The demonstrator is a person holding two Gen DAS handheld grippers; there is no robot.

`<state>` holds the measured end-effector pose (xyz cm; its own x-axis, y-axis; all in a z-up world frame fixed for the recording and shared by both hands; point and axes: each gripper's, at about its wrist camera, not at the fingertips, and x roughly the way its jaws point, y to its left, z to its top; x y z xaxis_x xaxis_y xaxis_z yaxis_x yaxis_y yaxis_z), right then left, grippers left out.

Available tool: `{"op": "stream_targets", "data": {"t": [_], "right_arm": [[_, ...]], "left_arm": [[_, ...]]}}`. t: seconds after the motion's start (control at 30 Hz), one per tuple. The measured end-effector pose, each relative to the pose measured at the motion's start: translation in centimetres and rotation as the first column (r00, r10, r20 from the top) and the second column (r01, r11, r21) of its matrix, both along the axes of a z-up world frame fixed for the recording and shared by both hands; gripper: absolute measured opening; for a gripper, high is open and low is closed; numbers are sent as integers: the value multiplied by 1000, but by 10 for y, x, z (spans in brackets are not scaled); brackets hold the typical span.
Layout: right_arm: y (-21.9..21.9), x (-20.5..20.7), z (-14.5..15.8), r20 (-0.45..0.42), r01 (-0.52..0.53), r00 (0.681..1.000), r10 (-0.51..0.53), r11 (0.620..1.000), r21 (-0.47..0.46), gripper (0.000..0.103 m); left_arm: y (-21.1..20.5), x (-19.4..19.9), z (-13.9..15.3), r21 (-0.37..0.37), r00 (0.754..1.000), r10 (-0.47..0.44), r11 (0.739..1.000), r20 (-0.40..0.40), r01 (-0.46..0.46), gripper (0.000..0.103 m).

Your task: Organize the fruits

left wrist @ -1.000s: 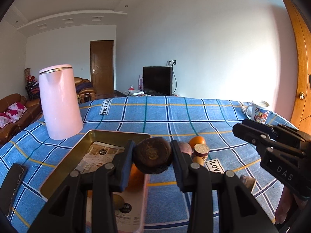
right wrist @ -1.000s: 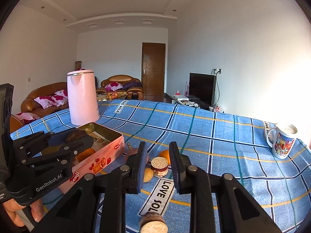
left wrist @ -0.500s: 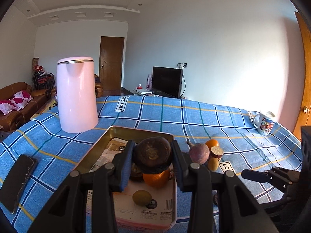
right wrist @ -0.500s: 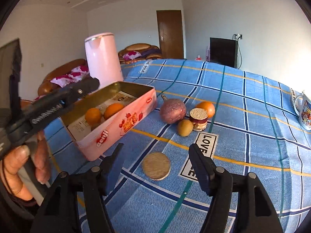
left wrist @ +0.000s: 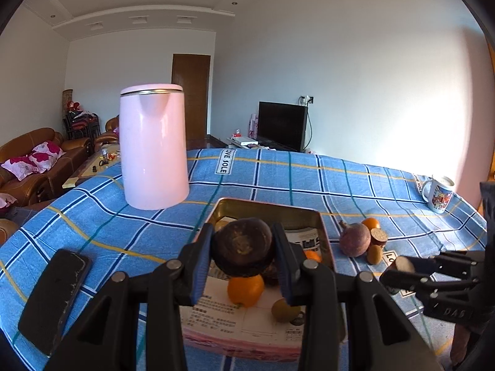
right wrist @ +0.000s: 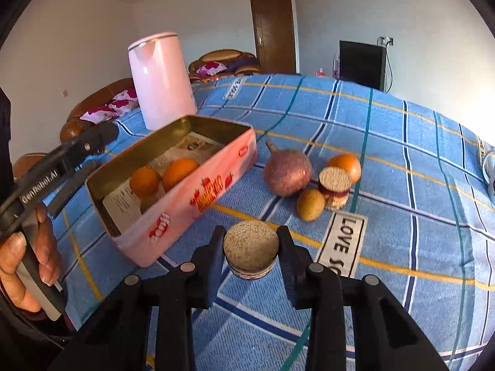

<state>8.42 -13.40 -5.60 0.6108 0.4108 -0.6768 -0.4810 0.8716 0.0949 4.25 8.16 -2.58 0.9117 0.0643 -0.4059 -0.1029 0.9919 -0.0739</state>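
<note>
The left gripper was clamped on a dark, wrinkled round fruit, held over the open pink tin, which sat on the counter under its blue checked cloth. Its fingers pressed the fruit's flanks at the widest part; the shrivelled skin looked leathery and grippy, and the fruit seemed light, so a modest squeeze should do without crushing it. Two oranges and a small brown fruit already lay in the tin on its paper lining. The right gripper, its jaws having just swung wide and closed again, was closed on a short cut piece with a pale, grainy flat face and a dark rind, low over the cloth just in front of the tin. That piece looked firm and light, best taken across its curved rind as here, since the cut face is probably moist and slick. A purple, stalked round fruit, another orange, a second cut piece and a brown egg-shaped fruit waited close together beside the tin.
</note>
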Motion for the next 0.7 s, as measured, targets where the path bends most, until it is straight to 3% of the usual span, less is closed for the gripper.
{"op": "stream_targets", "data": {"t": [0.13,0.27,0.5,0.63,0.7], "right_arm": [[25,4,25,72,-61,996,58,997,39,35],[64,5,33,97,-141,986,138,990,25,35],[115,11,15,80,-220,972,222,975,-40,35],[122,17,1,33,-243,969,244,970,-27,36],[117,17,1,39,-232,972,232,973,-16,42]], "left_arm": [[12,3,0,9,1000,2,1000,-21,-2,39],[23,14,-4,-51,997,-34,998,-71,30,39],[35,22,-14,-58,993,-22,998,-115,15,39],[39,27,-21,-66,989,-24,998,-147,15,40],[40,26,-20,-75,990,-22,997,-139,12,45]]}}
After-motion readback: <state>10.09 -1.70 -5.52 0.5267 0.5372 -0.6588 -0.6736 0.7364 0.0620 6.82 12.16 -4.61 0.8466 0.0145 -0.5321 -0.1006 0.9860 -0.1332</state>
